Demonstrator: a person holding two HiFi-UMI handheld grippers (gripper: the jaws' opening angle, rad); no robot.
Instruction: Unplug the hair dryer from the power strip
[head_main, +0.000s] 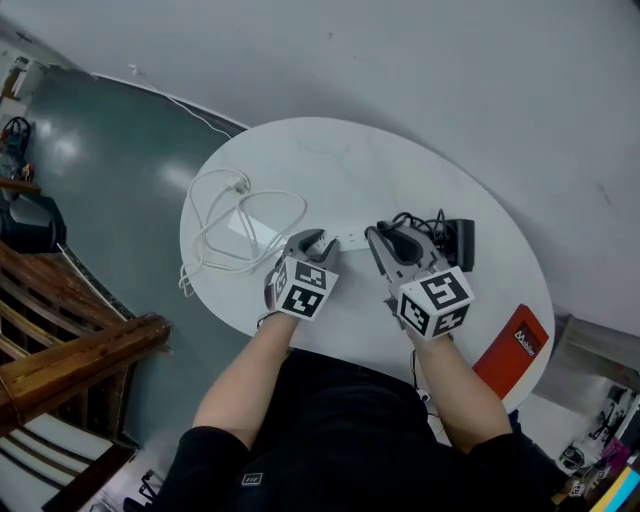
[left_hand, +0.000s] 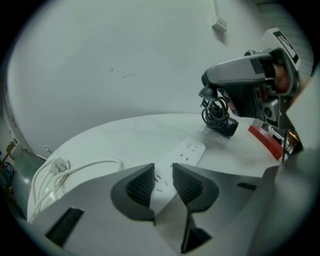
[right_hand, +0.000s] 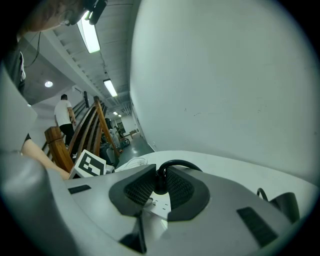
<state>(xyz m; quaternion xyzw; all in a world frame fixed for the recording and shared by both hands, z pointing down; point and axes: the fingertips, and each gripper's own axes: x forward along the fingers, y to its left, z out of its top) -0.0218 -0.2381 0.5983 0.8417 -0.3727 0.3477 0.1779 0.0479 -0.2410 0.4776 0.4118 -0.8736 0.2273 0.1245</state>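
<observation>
A white power strip (head_main: 350, 242) (left_hand: 189, 151) lies mid-table on the round white table (head_main: 330, 160). My left gripper (head_main: 318, 240) (left_hand: 162, 182) sits at the strip's near end, jaws shut on its sides. My right gripper (head_main: 383, 235) (right_hand: 160, 186) is shut on the dryer's black plug (right_hand: 160, 180), which hangs a little above the strip (right_hand: 160, 204), clear of its sockets. The plug's black cord (right_hand: 179, 164) loops away from the jaws. The black hair dryer (head_main: 455, 243) (left_hand: 220, 122) lies just right of the strip with its cord coiled on it.
The strip's own white cable (head_main: 235, 225) (left_hand: 60, 167) lies in loops on the table's left part. A red flat object (head_main: 515, 350) (left_hand: 267, 142) rests at the table's right edge. A grey wall is close behind the table, and a wooden railing (head_main: 70, 350) stands at the left.
</observation>
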